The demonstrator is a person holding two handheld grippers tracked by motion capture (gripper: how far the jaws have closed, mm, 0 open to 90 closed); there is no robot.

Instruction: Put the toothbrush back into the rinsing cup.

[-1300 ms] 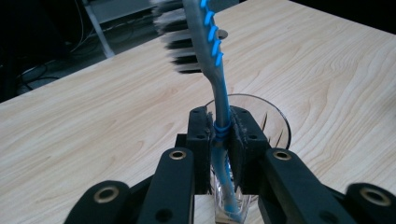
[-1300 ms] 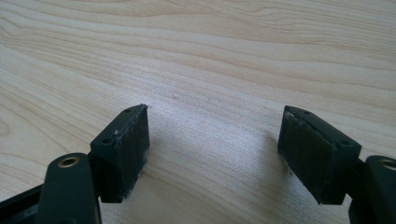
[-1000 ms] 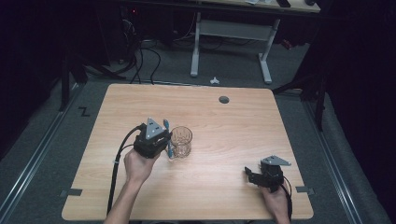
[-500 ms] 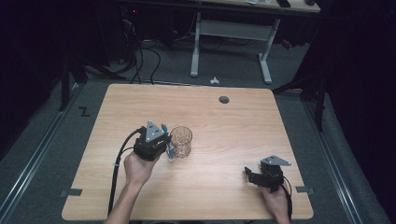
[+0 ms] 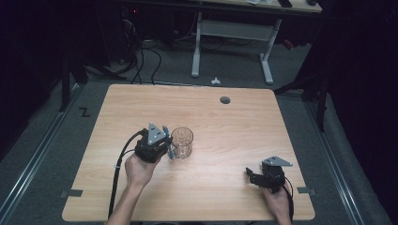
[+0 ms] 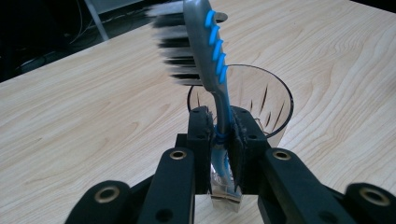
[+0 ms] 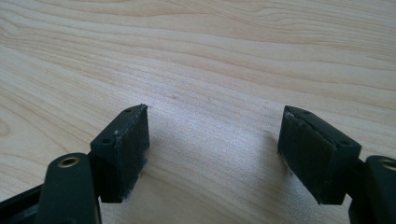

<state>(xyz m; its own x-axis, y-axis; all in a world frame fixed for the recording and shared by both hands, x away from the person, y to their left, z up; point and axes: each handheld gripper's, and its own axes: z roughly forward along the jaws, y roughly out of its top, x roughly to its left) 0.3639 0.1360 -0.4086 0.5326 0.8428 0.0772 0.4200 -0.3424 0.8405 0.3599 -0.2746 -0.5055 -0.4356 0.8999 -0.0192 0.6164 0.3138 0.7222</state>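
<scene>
A clear drinking glass [image 5: 181, 142] stands upright left of the table's middle. My left gripper [image 5: 165, 149] sits just to its left, shut on a grey and blue toothbrush [image 6: 208, 60]. In the left gripper view the brush rises from between the jaws, bristles facing left, its head in front of the glass [image 6: 261, 100]. A small blue part of the toothbrush [image 5: 172, 152] pokes out beside the glass. My right gripper [image 5: 252, 176] rests low on the table at the front right, open, with bare wood between its pads [image 7: 123, 142].
The wooden table [image 5: 234, 126] has a round cable hole [image 5: 225, 100] near its far edge. Beyond it stand a white desk frame [image 5: 232, 33] and cables on the dark floor. A cable trails from my left gripper toward the front edge.
My left gripper with the toothbrush has shifted slightly beside the glass. The right gripper has stayed in place.
</scene>
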